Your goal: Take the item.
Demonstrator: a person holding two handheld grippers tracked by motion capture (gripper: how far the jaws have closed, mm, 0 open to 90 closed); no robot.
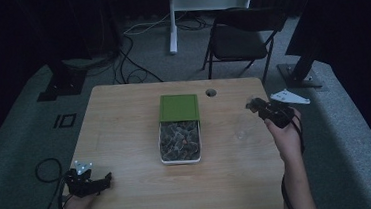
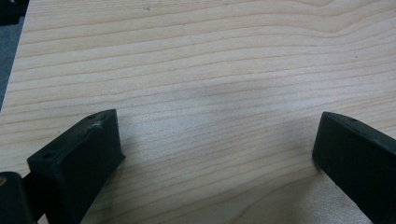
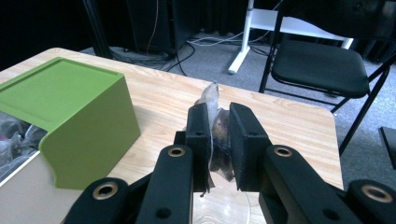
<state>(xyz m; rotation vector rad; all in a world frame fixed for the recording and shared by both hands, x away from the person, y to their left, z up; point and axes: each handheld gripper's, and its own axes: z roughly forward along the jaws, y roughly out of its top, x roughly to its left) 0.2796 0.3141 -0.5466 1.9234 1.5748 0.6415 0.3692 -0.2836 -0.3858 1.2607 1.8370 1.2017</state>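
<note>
A white box (image 1: 180,160) stands mid-table, full of several small dark sachets (image 1: 179,140), with its green lid (image 1: 178,107) slid toward the far end. In the right gripper view the lid (image 3: 60,93) is close on the left. My right gripper (image 1: 251,104) hovers right of the box, shut on a clear sachet (image 3: 211,98) that sticks up between its jaws (image 3: 219,116). A clear glass (image 3: 224,207) stands on the table just beneath it and shows faintly in the high view (image 1: 241,131). My left gripper (image 1: 106,178) rests open at the near left corner, with bare wood between its jaws (image 2: 219,135).
The table has a round cable hole (image 1: 211,92) near its far edge. Beyond the table stand a black folding chair (image 1: 243,39) and a white desk leg (image 1: 172,20), and cables lie on the grey floor. A black cable loop (image 1: 48,170) lies left of the table.
</note>
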